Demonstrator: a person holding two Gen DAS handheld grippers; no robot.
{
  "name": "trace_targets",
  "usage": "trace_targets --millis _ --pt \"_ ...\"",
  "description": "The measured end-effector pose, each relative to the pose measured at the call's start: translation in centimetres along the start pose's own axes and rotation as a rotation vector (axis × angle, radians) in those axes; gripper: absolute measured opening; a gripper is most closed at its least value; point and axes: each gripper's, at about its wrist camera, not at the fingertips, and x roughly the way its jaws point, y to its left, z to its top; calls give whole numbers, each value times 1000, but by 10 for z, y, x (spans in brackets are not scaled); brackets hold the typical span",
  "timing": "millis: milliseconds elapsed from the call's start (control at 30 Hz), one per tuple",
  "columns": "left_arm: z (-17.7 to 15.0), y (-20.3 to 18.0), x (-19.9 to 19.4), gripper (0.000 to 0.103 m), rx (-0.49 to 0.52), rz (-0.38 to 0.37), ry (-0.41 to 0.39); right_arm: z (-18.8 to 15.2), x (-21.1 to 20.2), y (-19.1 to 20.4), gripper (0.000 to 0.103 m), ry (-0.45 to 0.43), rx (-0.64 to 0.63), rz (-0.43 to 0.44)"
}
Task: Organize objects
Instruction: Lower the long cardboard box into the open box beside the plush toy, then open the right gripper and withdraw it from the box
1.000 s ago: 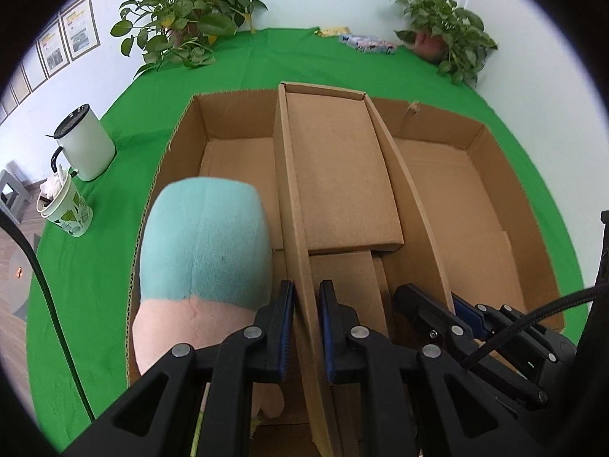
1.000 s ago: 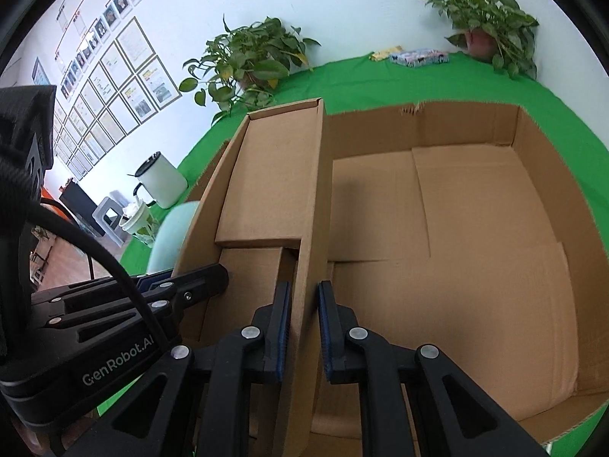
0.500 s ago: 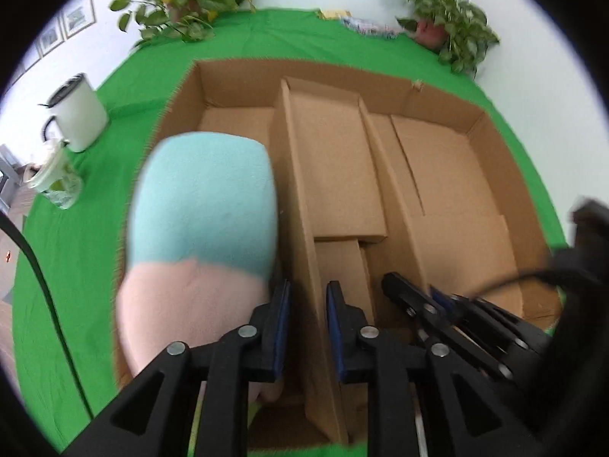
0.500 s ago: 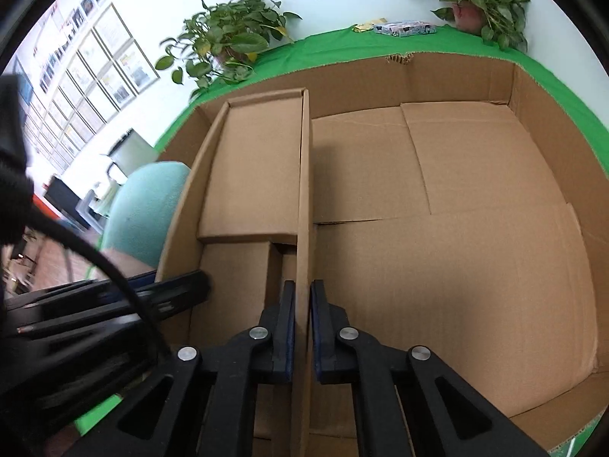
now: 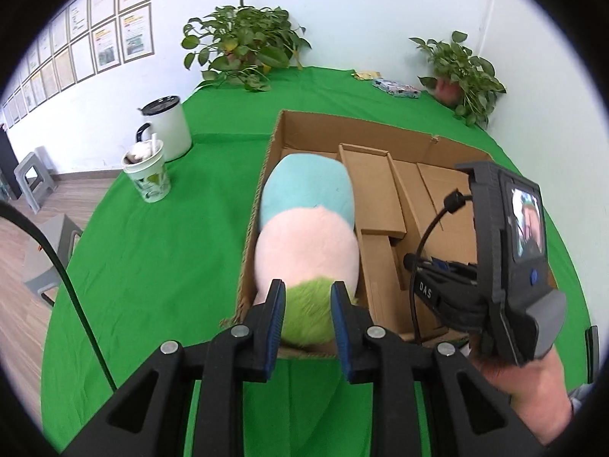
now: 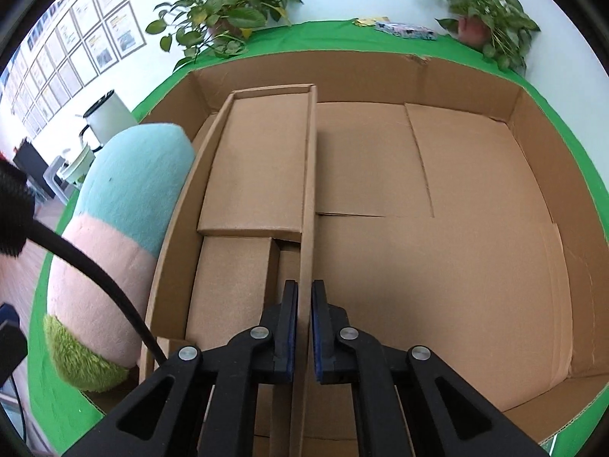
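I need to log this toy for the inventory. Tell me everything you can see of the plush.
The plush is a long, rounded, fuzzy cushion in three bands: teal at the far end, pink in the middle, shaggy lime green at the near end. It lies lengthwise in the leftmost slot of the box, beside a cardboard divider. The left gripper has its jaws either side of the green end.

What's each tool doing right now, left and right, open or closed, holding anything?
Left tool: open, its fingers either side of the plush toy's green end, not gripping.
Right tool: closed on the cardboard divider.
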Motion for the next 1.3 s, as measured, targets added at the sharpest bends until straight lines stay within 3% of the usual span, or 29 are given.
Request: trace_targets --millis 233,333,400,500,533,567,733,933,1100,1300 --pt "-9 3 -15 27 7 22 -62 2 1 -9 11 -2 31 65" --pt "-12 0 -23 45 27 43 -113 -1 -7 -15 19 -25 29 79" --pt "-14 -1 -29 66 30 67 -150 -5 -26 -21 53 -82 15 101" --pt "-19 -8 -38 77 47 151 -235 -20 -63 -37 87 -197 -28 114" --pt "-21 -11 -41 78 60 167 -258 -29 -77 -41 92 -235 -43 103" --pt "-24 -14 -44 78 71 166 -278 -43 -93 -46 103 -274 -60 90" --pt "-36 -31 -52 78 98 129 -296 -94 -131 -67 103 -299 -78 44" --pt "-56 -55 -54 78 96 108 -244 -135 -175 -86 103 -362 -68 -4" --pt "-68 -65 -58 78 81 96 -232 -154 -199 -94 103 -382 -88 -31" --pt "-73 -72 -59 78 89 73 -218 -160 -203 -93 102 -340 -79 3"
